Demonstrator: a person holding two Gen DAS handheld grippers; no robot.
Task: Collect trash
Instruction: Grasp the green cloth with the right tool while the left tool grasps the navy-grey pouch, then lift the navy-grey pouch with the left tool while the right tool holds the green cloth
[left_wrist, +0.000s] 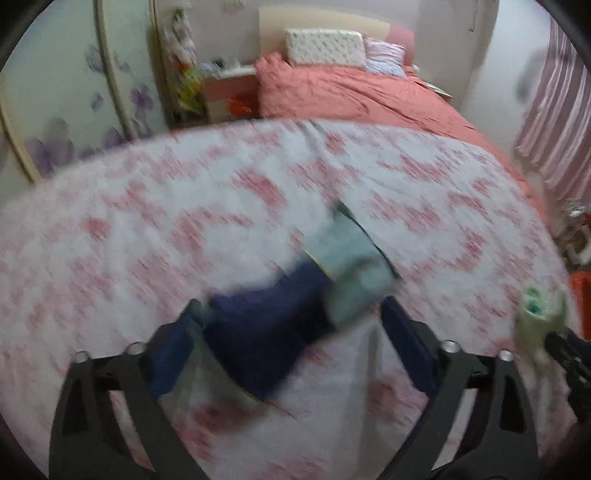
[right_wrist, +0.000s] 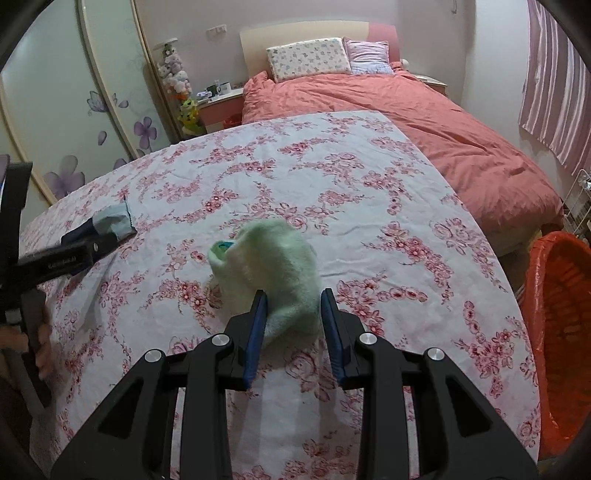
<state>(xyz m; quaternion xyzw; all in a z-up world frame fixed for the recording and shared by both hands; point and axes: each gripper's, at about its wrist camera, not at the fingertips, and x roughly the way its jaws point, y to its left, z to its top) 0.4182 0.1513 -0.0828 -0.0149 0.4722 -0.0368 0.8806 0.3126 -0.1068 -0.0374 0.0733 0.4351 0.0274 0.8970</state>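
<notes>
A navy and pale-blue wrapper (left_wrist: 295, 299) lies on the floral tablecloth (left_wrist: 147, 221), blurred by motion. My left gripper (left_wrist: 288, 314) is open, with its fingers on either side of the wrapper's navy end; in the right wrist view the left gripper (right_wrist: 107, 232) has the pale-blue piece (right_wrist: 112, 219) at its tip. My right gripper (right_wrist: 291, 306) is shut on a crumpled green wrapper (right_wrist: 273, 266) and holds it just over the cloth. The green wrapper also shows in the left wrist view (left_wrist: 539, 317) at the far right.
An orange-lined bin (right_wrist: 561, 317) stands off the table's right edge. A bed with a salmon duvet (right_wrist: 424, 122) lies behind the table. A wardrobe with purple flowers (right_wrist: 92, 110) is at the left, and striped curtains (right_wrist: 554, 92) hang at the right.
</notes>
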